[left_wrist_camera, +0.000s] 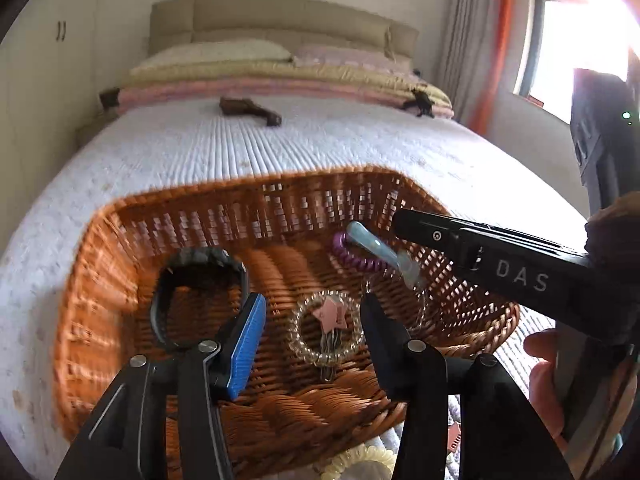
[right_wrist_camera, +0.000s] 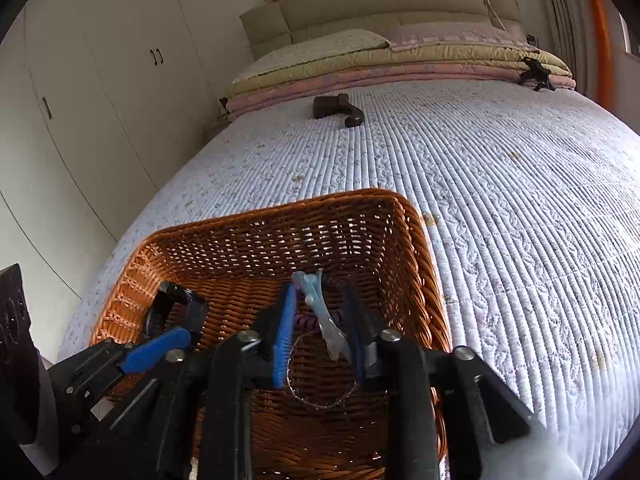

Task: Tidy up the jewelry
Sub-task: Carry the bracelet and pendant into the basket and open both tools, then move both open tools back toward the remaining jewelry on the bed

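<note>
A brown wicker basket (left_wrist_camera: 100, 264) (right_wrist_camera: 404, 216) sits on the bed. In it lie a black watch band (left_wrist_camera: 200, 276) (right_wrist_camera: 176, 300), a clear coil hair tie (left_wrist_camera: 328, 328) with a pink star clip (left_wrist_camera: 332, 312), a purple coil tie (left_wrist_camera: 356, 256) and a thin wire ring (right_wrist_camera: 320, 392). My left gripper (left_wrist_camera: 310, 320) is open and empty above the basket's near side. My right gripper (right_wrist_camera: 320, 320) hangs over the basket with a pale blue hair clip (right_wrist_camera: 320, 312) (left_wrist_camera: 380, 248) between its fingers; contact with the pads is not clear.
A quilted white bedspread (right_wrist_camera: 500, 200) covers the bed. A dark brown object (right_wrist_camera: 338, 110) lies near folded blankets (right_wrist_camera: 400, 68) at the headboard. A yellow coil tie (left_wrist_camera: 360, 460) and another pink clip (left_wrist_camera: 454, 442) lie on the bed before the basket. Wardrobes (right_wrist_camera: 100, 80) stand left.
</note>
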